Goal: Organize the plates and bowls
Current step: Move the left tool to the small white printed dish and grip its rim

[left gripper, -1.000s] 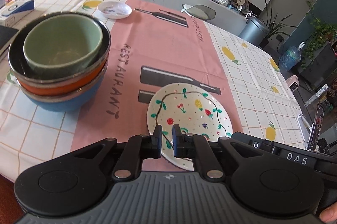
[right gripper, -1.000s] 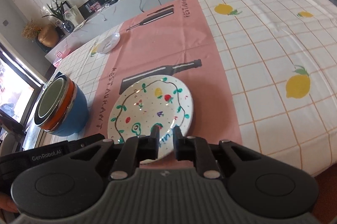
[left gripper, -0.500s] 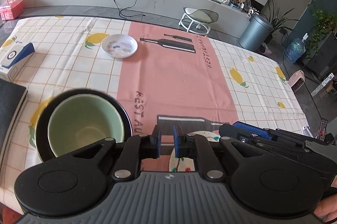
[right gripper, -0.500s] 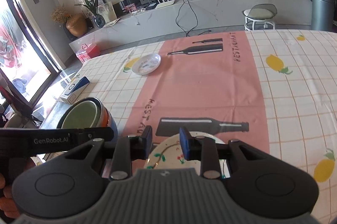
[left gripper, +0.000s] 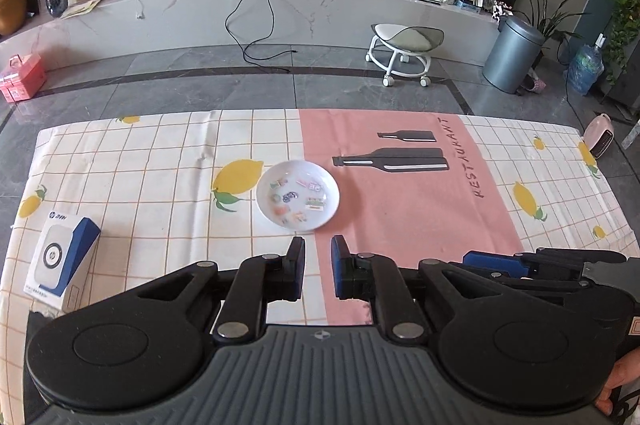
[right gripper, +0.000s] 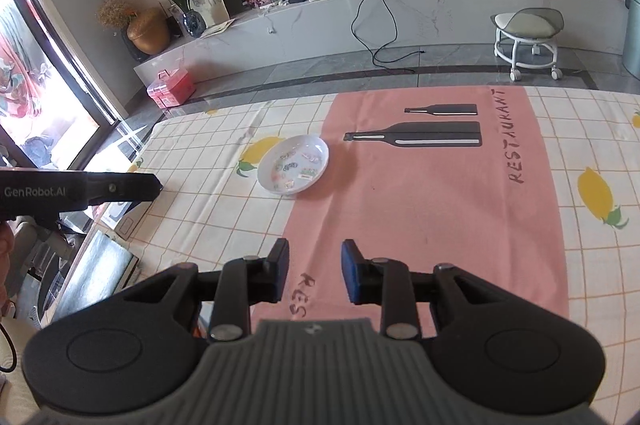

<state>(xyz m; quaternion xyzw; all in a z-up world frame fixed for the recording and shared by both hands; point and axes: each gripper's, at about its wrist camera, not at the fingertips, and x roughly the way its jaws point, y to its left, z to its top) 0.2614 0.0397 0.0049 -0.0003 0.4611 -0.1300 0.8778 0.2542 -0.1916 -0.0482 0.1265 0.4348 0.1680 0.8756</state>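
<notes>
Left gripper (left gripper: 318,257) fingers stand slightly apart and opening, holding nothing; right gripper (right gripper: 315,261) fingers stand apart, empty, above the bench (right gripper: 440,209).

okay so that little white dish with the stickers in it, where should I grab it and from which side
Grip the dish by its near rim, coming in from the side facing the claws. It sits flat and shallow on the cloth with a raised, flared edge, so one finger can probably slip under the lip and one over it. The left claw, jaws opening and empty, is lined up closest.
</notes>
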